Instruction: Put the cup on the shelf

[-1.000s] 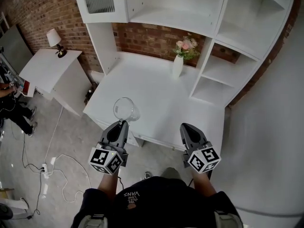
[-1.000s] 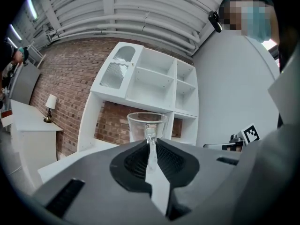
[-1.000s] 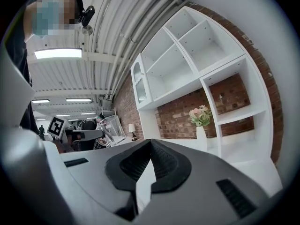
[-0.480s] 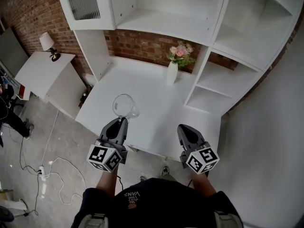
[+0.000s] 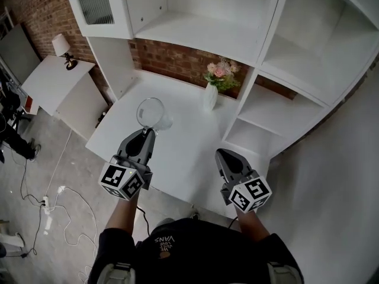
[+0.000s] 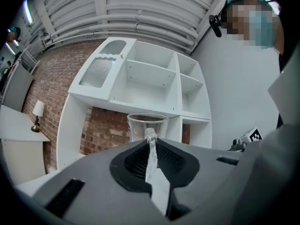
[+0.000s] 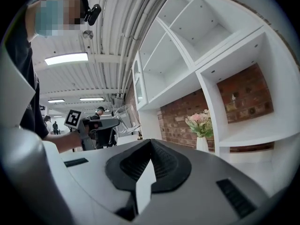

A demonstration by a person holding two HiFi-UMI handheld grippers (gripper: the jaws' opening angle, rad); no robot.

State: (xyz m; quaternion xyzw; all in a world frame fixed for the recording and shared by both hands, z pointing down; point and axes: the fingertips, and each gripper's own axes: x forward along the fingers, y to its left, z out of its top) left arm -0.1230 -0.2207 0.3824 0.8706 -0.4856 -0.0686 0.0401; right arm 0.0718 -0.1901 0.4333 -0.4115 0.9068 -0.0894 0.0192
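- Lamp point(image 5: 62, 45): on side table point(image 5: 50, 78), far left; head view only.
- Left hand-held gripper point(image 5: 145, 136): jaws clamped on the wall of the cup point(image 5: 150, 112), which its own view shows edge-on. Cup held in the air over bench point(image 5: 189, 147), below shelf point(image 5: 195, 31).
- Vase point(image 5: 210, 95): holds flowers, stands at bench's back.
- Right hand-held gripper point(image 5: 225, 156): jaws together, nothing between them; arm extended over bench's near edge. Its view alone shows the cup side-on, tilted.

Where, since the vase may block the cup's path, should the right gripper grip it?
Grip the vase by its white body below the flowers, coming level from the desk's open front: it stands upright, slim, brick wall behind, shelf panel at its right. The right gripper is shut; open it first.
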